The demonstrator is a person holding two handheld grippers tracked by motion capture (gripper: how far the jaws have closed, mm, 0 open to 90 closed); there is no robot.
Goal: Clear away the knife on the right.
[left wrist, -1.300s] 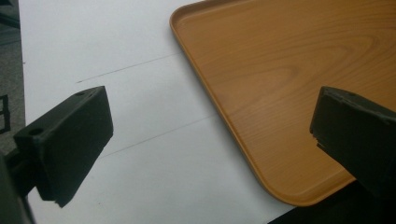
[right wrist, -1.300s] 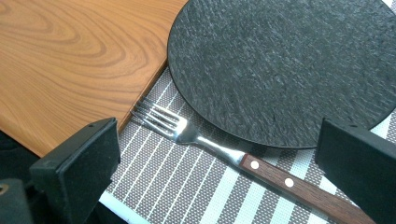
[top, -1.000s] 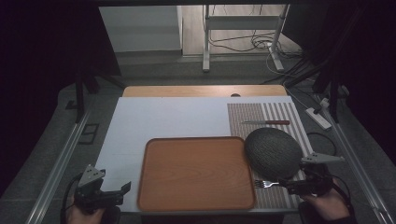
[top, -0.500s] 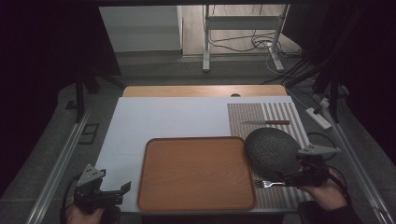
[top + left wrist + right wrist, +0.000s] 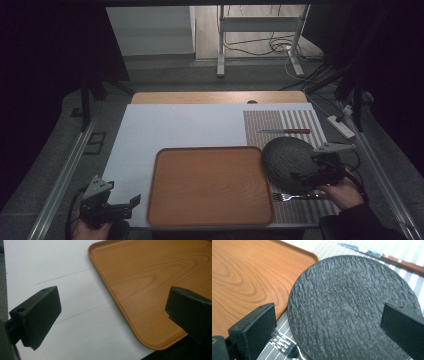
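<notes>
A dark round slate plate (image 5: 282,155) lies on a striped placemat (image 5: 300,120), right of a wooden tray (image 5: 210,185). My right gripper (image 5: 299,176) hovers open over the plate's near right edge. In the right gripper view its jaws (image 5: 327,327) stand wide apart over the plate (image 5: 352,302), with nothing between them. A fork (image 5: 295,196) lies just in front of the plate and a knife (image 5: 285,131) behind it. My left gripper (image 5: 131,202) is open at the table's near left corner. Its jaws (image 5: 112,315) straddle the tray's corner (image 5: 155,277).
A white sheet (image 5: 185,125) covers the table left of and behind the tray. The fork's tines (image 5: 282,343) lie by the plate's rim, and the knife (image 5: 387,257) lies past it. Metal rails run along both table sides, and cables lie at the right.
My right gripper has moved forward from beside the fork to over the plate's near right edge. The left gripper has stayed put.
</notes>
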